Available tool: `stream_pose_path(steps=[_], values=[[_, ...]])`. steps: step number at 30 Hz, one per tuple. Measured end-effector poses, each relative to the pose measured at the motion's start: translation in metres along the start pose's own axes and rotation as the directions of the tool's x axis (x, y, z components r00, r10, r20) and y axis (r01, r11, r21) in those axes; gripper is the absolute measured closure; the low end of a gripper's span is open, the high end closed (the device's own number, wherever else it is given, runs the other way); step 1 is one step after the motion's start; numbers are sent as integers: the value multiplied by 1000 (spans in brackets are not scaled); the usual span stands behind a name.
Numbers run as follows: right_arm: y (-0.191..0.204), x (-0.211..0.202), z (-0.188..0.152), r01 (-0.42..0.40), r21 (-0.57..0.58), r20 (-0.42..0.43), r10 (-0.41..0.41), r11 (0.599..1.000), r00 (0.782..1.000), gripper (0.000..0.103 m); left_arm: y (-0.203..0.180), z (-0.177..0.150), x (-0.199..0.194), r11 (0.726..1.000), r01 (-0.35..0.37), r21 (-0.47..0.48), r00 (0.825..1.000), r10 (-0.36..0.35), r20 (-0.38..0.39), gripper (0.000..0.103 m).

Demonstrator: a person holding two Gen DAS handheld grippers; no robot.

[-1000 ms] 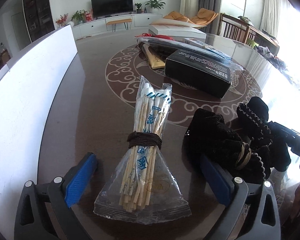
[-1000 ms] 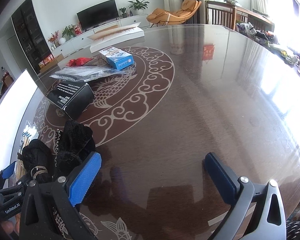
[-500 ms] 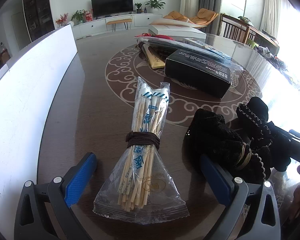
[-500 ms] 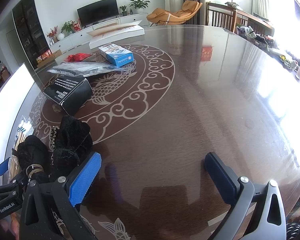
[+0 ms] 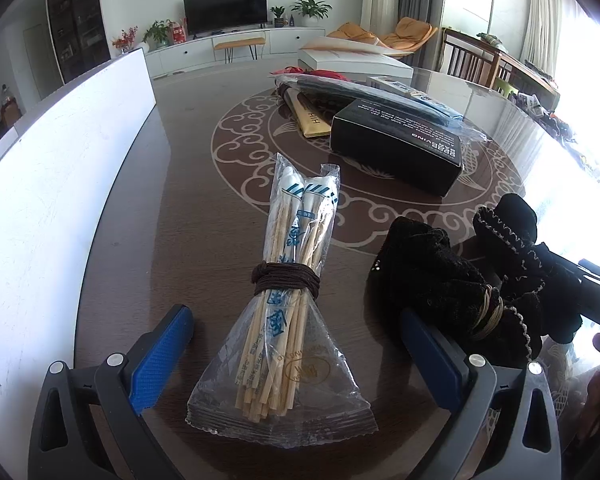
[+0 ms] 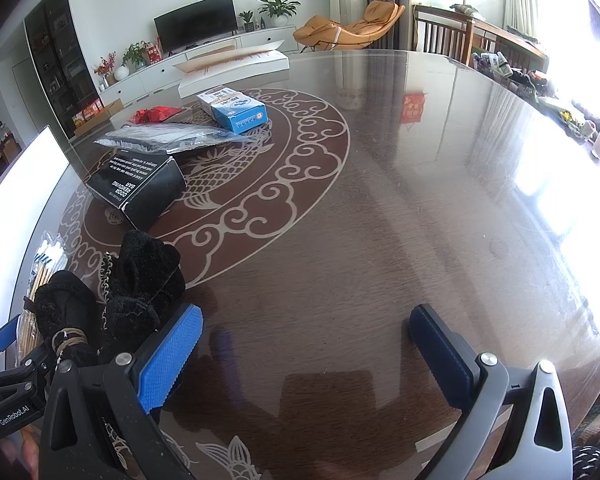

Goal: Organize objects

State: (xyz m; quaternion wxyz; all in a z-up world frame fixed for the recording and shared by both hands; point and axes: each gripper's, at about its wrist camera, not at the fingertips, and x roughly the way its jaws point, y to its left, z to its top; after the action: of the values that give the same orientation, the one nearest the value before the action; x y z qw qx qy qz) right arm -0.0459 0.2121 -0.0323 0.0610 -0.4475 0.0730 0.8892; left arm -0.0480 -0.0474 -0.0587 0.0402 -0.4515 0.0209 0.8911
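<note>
A clear bag of wooden chopsticks [image 5: 288,300], tied with a brown cord, lies on the dark table between the wide-open fingers of my left gripper [image 5: 300,356]. Its near end sits between the pads, untouched. A black fuzzy bundle [image 5: 460,280] tied with a band lies just right of it, against the right finger. In the right wrist view that bundle [image 6: 132,296] is left of my right gripper [image 6: 308,352], which is open and empty over bare table. A black box [image 5: 396,152] lies farther back.
A white board [image 5: 60,184] stands along the table's left edge. Behind the black box [image 6: 140,188] lie a plastic-wrapped dark item [image 6: 168,138], a blue box [image 6: 236,110], a red cloth [image 6: 156,114] and a white flat carton [image 6: 236,68].
My left gripper has eased back slightly, so the chopstick bag sits a little farther forward. The right gripper has shifted a little right and the bundle appears closer to its left finger.
</note>
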Motion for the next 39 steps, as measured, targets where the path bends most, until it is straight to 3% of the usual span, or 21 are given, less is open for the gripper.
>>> stream_pose_path(steps=[13,16,20,24,25,26,29,33,39], values=[[-3,-1,0,-13,10,4,13,1000,1000,0,0,1,1,1000,4,1,1000,-4,-7,0],[-11,-4,0,-62,54,19,61,997,998,0,4,6,2,1000,29,4,998,-29,-51,0],[-27,-9,1,-162,145,52,155,976,986,0,7,7,1,999,42,-12,998,-43,-49,0],[-42,-19,-2,-250,253,54,245,935,968,1,1,7,-5,998,42,43,999,-41,-24,35],[-38,-23,-2,-283,244,50,279,928,959,5,1,8,-6,998,49,48,999,-49,-17,46],[-30,-27,-1,-310,216,43,308,926,950,11,2,9,-6,998,50,48,999,-50,-11,49],[2,-35,8,-354,102,-2,357,930,934,19,7,13,-7,996,80,26,996,-79,-33,51],[31,-36,18,-396,47,-50,398,917,916,20,25,12,-20,978,195,-76,980,-198,-34,50],[56,-16,18,-360,-36,-168,350,932,922,31,30,17,-11,993,106,-47,993,-109,-52,50]])
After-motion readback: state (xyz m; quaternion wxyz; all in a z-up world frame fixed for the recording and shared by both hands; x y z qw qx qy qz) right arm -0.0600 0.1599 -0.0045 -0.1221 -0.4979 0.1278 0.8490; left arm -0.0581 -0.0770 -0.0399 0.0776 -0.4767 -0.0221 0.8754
